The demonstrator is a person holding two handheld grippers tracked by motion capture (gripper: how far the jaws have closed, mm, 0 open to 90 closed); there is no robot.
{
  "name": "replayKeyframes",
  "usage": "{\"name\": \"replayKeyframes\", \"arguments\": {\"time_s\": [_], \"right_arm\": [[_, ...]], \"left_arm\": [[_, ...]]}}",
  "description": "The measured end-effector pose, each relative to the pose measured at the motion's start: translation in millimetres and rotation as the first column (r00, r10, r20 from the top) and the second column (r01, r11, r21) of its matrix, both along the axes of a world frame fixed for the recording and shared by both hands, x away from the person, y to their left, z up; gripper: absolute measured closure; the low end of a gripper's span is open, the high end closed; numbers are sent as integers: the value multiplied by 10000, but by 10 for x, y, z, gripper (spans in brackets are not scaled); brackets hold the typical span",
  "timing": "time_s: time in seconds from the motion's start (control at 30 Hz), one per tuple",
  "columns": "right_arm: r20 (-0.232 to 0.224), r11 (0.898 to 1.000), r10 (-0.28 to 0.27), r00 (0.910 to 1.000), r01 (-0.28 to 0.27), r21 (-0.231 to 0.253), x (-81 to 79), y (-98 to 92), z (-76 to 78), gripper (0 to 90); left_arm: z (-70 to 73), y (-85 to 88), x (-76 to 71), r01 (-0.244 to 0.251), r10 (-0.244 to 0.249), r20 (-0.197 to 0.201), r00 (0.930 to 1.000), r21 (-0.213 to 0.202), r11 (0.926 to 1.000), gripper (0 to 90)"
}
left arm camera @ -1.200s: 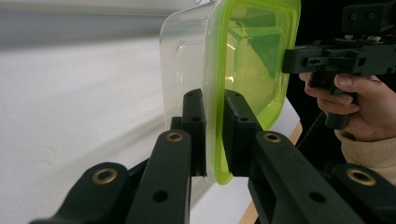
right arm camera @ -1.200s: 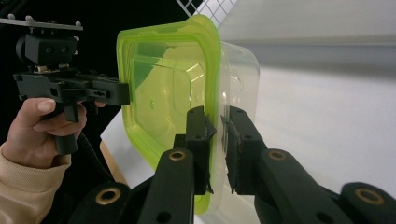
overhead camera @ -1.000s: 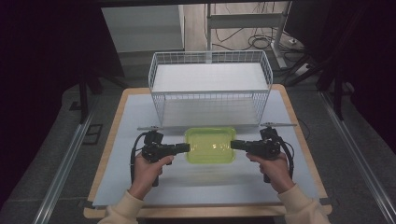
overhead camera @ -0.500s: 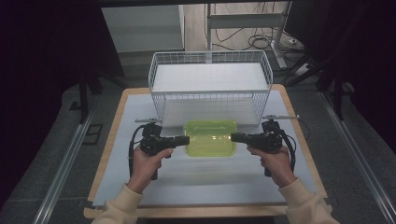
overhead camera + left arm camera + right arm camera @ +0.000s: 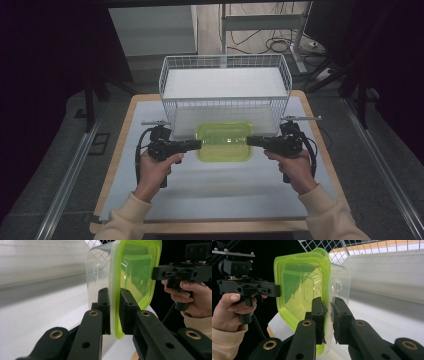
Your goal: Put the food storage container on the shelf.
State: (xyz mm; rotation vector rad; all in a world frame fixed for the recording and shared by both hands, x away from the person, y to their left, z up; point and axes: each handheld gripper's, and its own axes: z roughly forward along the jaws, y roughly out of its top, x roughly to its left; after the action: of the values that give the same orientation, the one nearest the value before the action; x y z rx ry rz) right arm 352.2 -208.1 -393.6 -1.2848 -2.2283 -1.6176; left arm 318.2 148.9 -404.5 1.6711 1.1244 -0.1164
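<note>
Container [image 5: 223,141] rim edges pinched by left claw [image 5: 198,144] and right claw [image 5: 249,141].

Looking down and forward from above the white worktop [image 5: 210,195]; riding close behind each tool, facing inward from opposite sides, both sharing the clear lime-lidded plastic box [image 5: 135,272].

Bright light falls from above on the tabletop [image 5: 220,195]. The room around it is dark. The green lid [image 5: 136,270] shines with glare. The close tongs look a little blurry.
</note>
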Motion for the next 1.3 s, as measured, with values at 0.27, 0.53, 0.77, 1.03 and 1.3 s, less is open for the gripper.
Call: {"name": "replayKeyframes", "arguments": {"time_s": [0.27, 0.53, 0.77, 1.03, 1.3], "right_arm": [[100, 10000, -19, 9999, 19, 25, 33, 9, 103, 804], [269, 10000, -25, 9996, 26, -26, 91, 33, 217, 804], [318, 10000, -33, 9995, 33, -7, 141, 57, 296, 804], [362, 10000, -76, 9993, 77, -29, 198, 77, 374, 804], [402, 9999, -148, 9991, 147, 8, 281, 88, 439, 805]], "left_arm": [[104, 2, 25, -40, 39, 144, 9999, 27, 10000, 809], [204, 19, 77, -117, 118, 223, 9997, -18, 9999, 809], [280, 40, 127, -179, 181, 272, 9995, -87, 9998, 809], [359, 51, 192, -218, 220, 258, 9994, -86, 9997, 809], [436, 56, 275, -252, 251, 379, 9990, 27, 9997, 809]]}}
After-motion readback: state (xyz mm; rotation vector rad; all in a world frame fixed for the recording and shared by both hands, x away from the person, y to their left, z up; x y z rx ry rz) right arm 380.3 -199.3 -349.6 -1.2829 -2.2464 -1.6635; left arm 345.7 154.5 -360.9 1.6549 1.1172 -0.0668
